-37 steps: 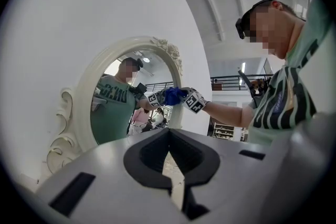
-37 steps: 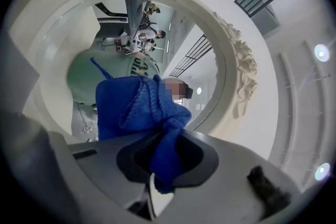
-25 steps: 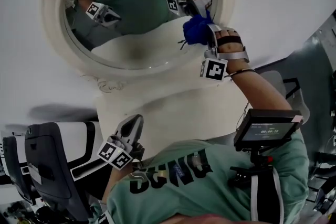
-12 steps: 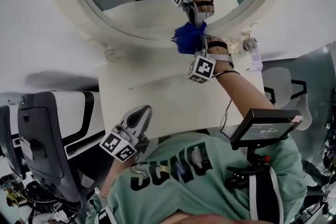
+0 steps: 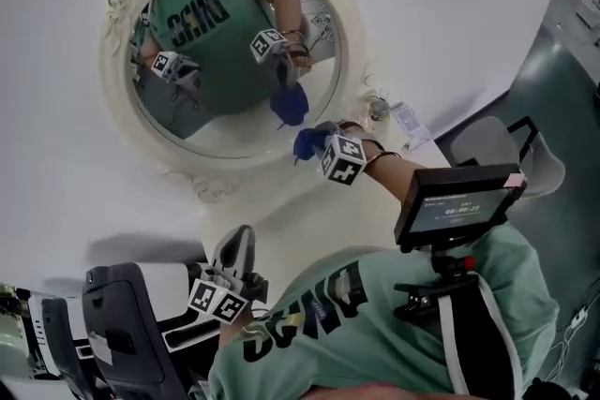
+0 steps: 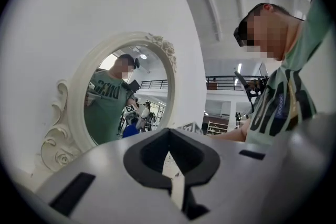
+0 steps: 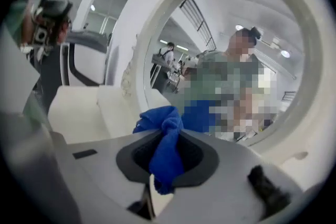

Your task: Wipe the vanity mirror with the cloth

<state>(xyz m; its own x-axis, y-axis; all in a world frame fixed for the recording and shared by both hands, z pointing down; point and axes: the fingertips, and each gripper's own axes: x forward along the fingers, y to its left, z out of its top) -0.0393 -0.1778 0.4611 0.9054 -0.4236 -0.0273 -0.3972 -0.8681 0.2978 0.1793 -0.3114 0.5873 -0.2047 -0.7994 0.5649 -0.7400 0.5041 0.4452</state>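
An oval vanity mirror (image 5: 225, 122) in an ornate cream frame (image 5: 120, 112) leans against the white wall. My right gripper (image 5: 316, 141) is shut on a bunched blue cloth (image 5: 305, 145), just in front of the frame's lower right rim; whether the cloth touches the mirror I cannot tell. In the right gripper view the cloth (image 7: 165, 144) hangs out between the jaws, facing the glass (image 7: 236, 50). My left gripper (image 5: 240, 246) stays low near my body, shut and empty. From the left gripper (image 6: 170, 168), the mirror (image 6: 123, 97) shows at the left.
The mirror stands on a white table (image 5: 281, 215). A small bottle (image 5: 379, 109) and a paper tag (image 5: 409, 123) sit right of the frame. A dark chair (image 5: 122, 314) stands at the lower left. A small monitor (image 5: 457, 201) rides on my chest rig.
The right gripper carried the cloth down the right side of the glass to the lower rim, then off to the frame's lower right. The left gripper stayed low. My head view shifted.
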